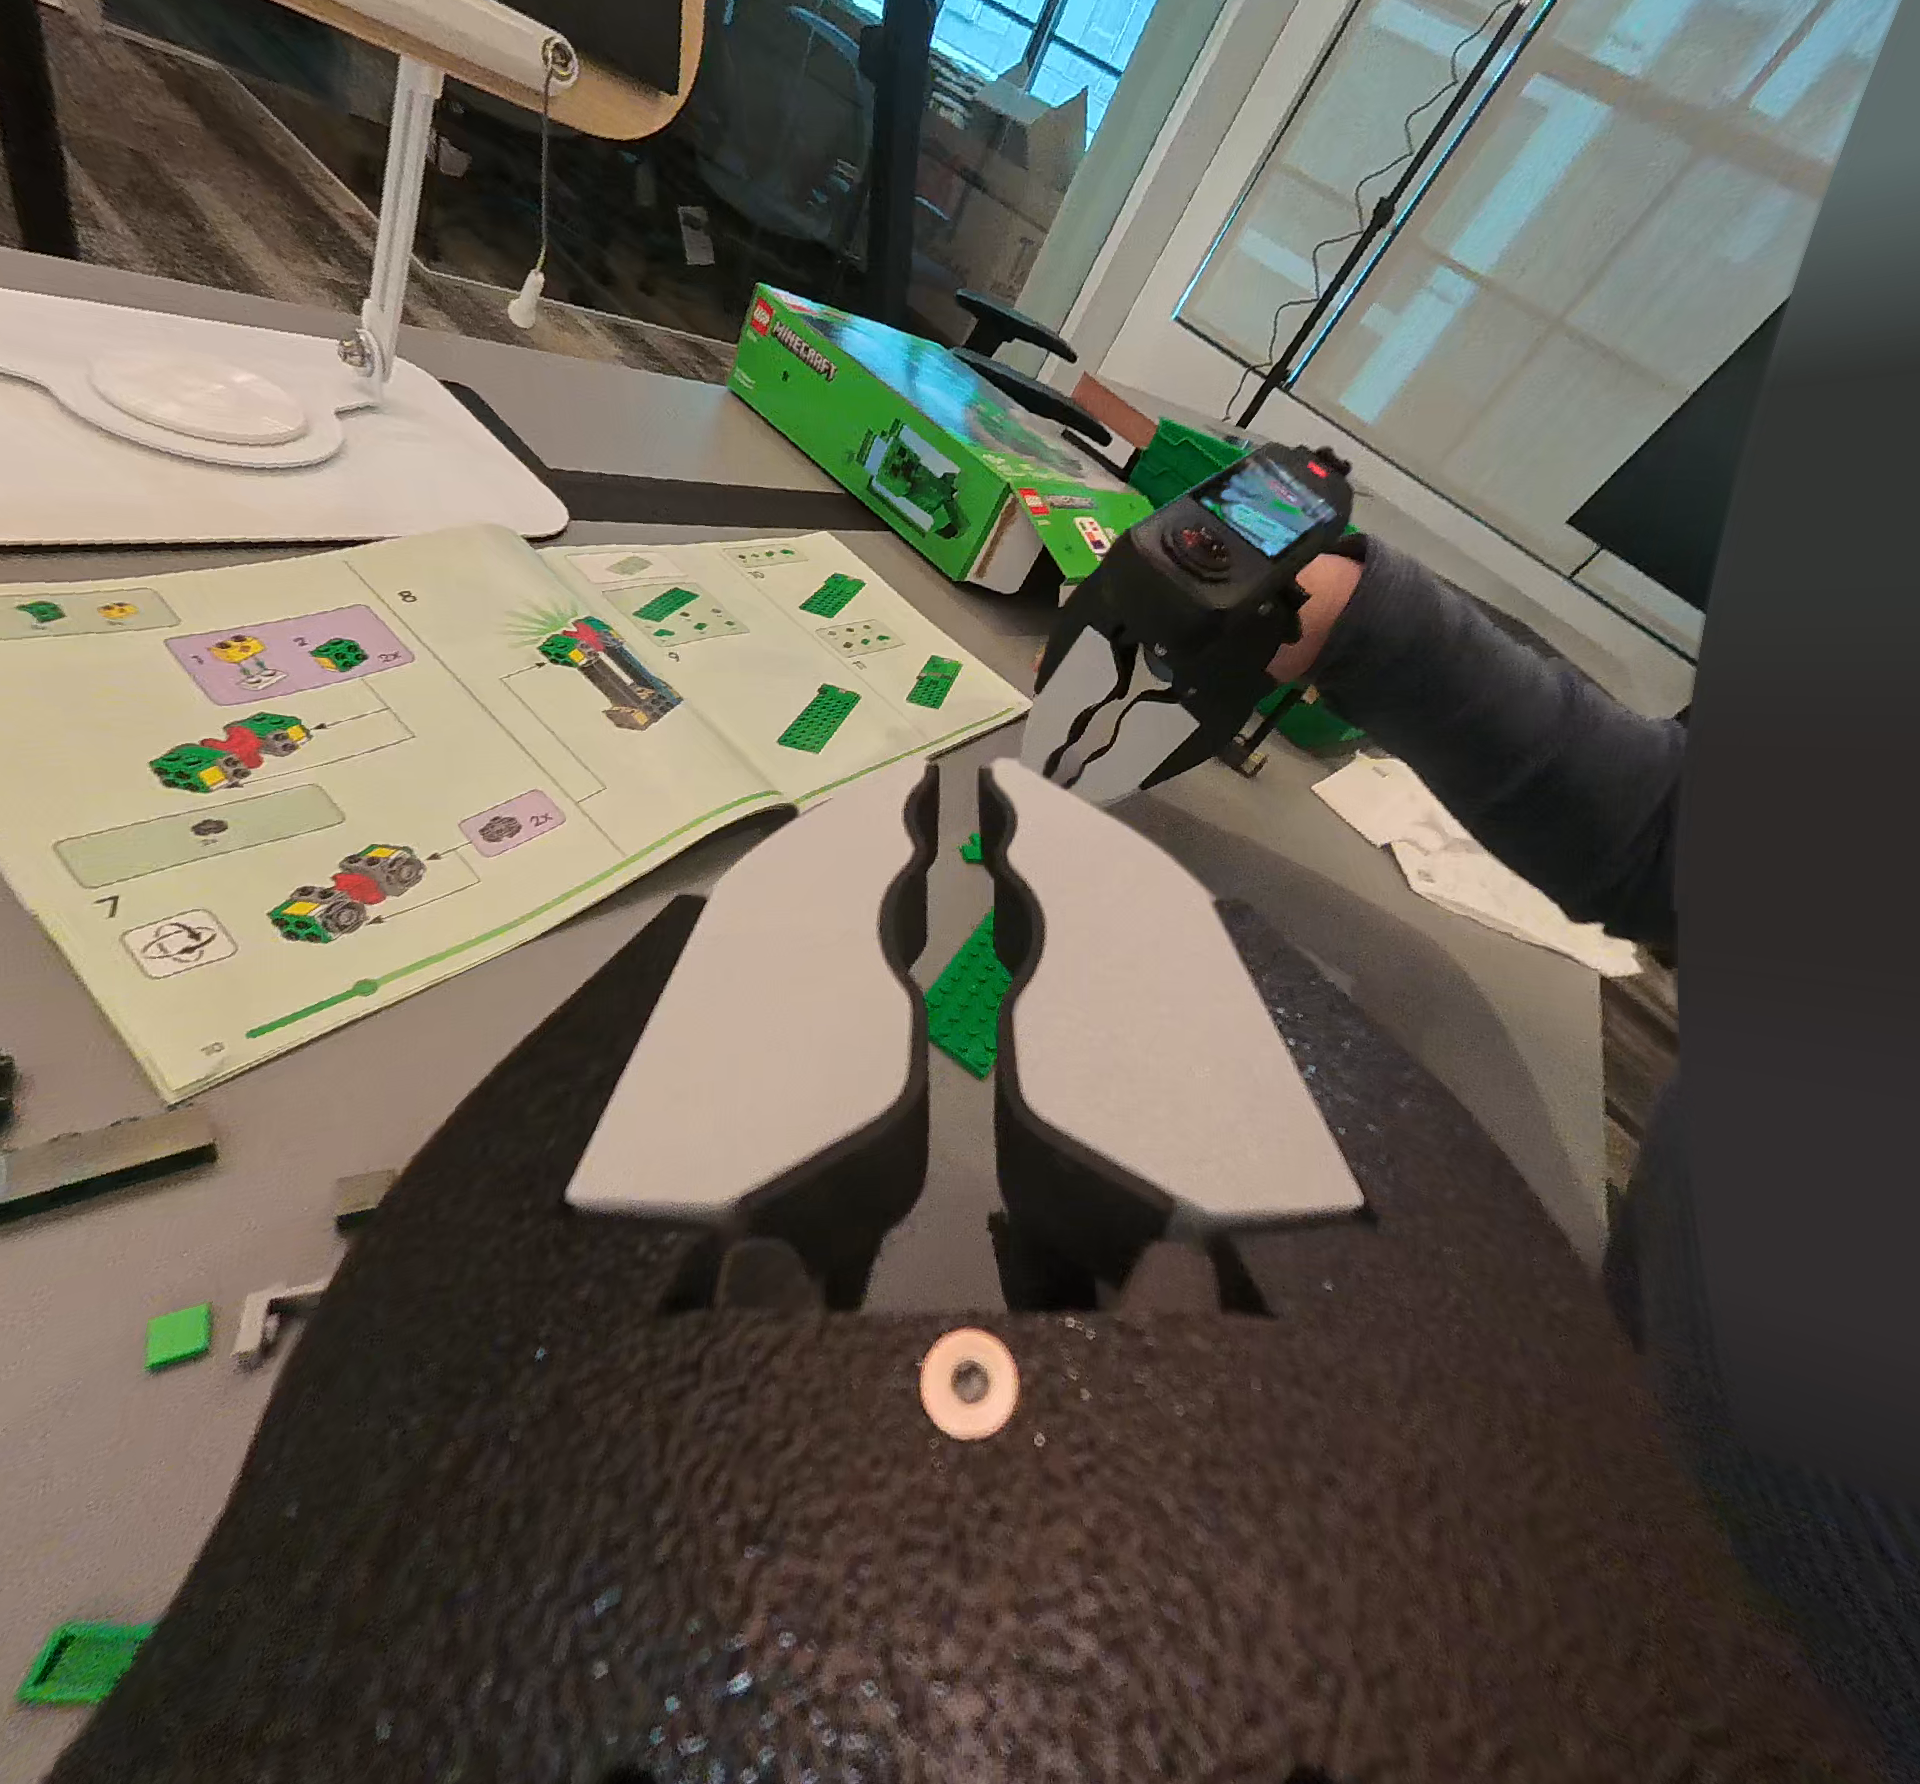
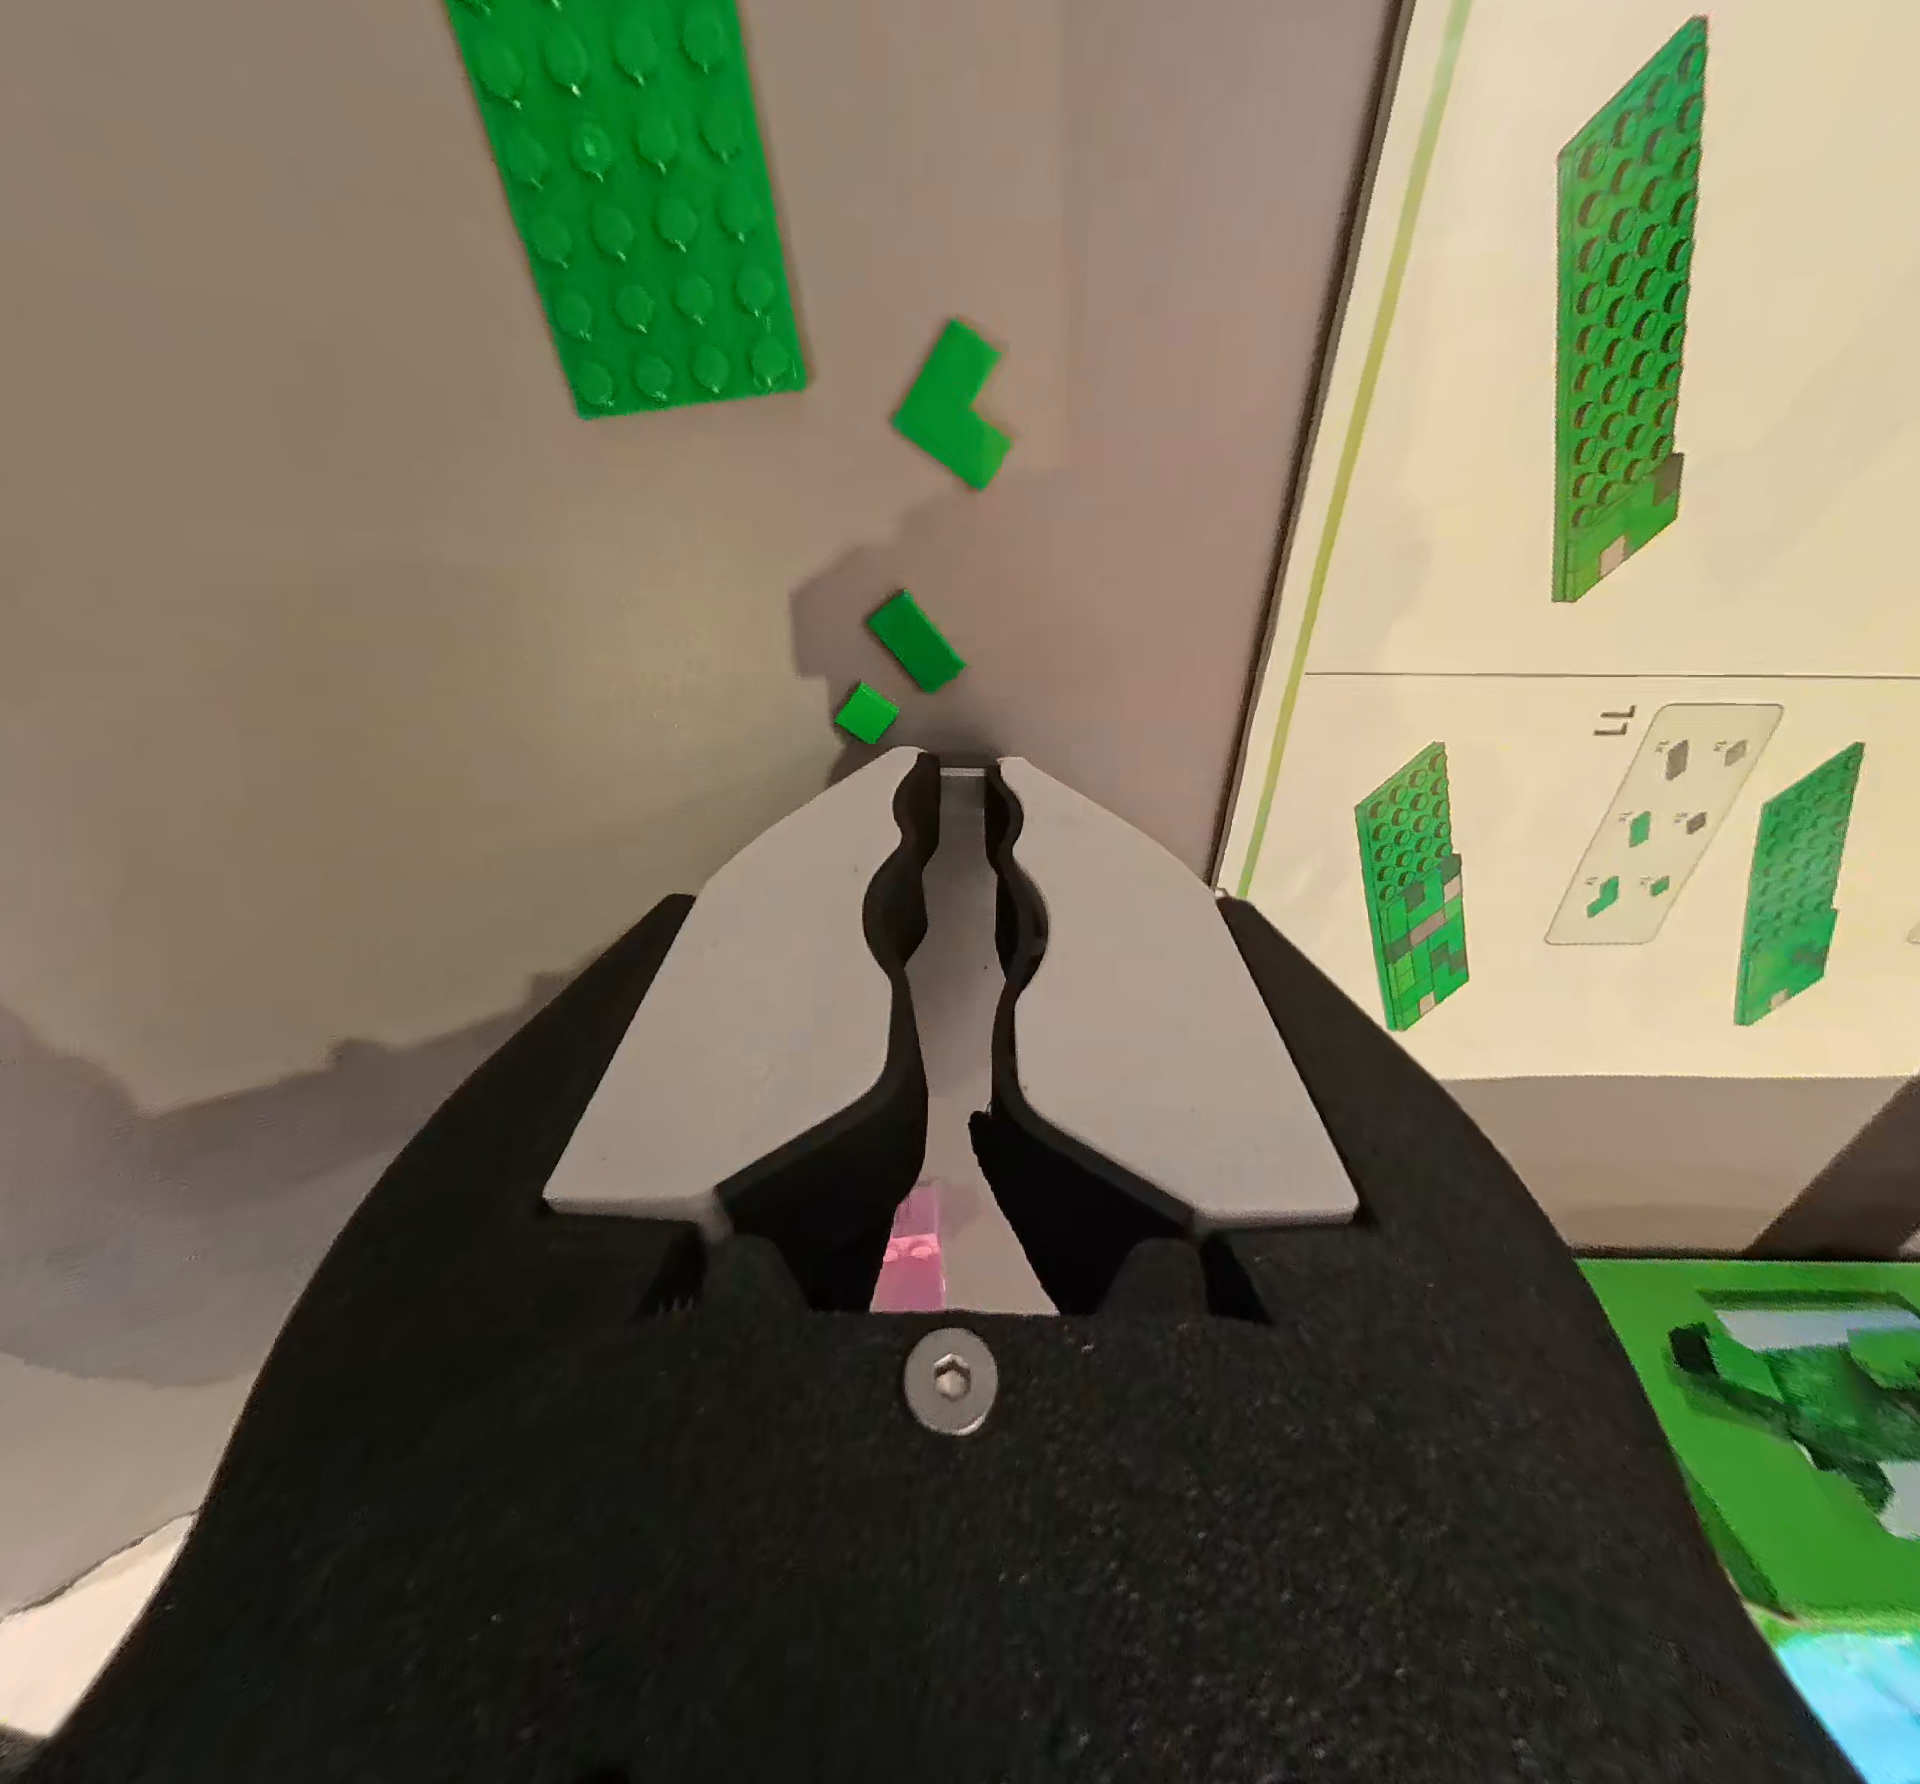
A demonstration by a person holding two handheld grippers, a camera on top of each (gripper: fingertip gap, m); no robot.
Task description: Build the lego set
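A long green studded plate [image 2: 613,145] lies on the grey table; it also shows between my left fingers [image 1: 966,996]. Near it lie a green L-shaped tile [image 2: 951,404], a green oblong tile [image 2: 914,641] and a small green square tile [image 2: 865,713]. My right gripper [image 2: 961,763] points down just short of the square tile and is shut on a thin light-grey piece [image 2: 963,799]. It also shows in the left wrist view [image 1: 1075,778], held by a sleeved hand. My left gripper [image 1: 958,773] hovers above the table with its jaws nearly together and nothing seen between them.
The open instruction booklet [image 1: 468,747] [image 2: 1558,591] lies left of the plate. The green set box [image 1: 914,425] stands behind it. Loose pieces lie at the near left: a green tile [image 1: 179,1336], a green frame piece [image 1: 78,1661], a long grey piece [image 1: 104,1163]. Crumpled white paper [image 1: 1455,861] lies right. There is about 25 cm between the tips of the two grippers. It is some 9 cm from my right tips to the long green studded plate [image 2: 613,145].
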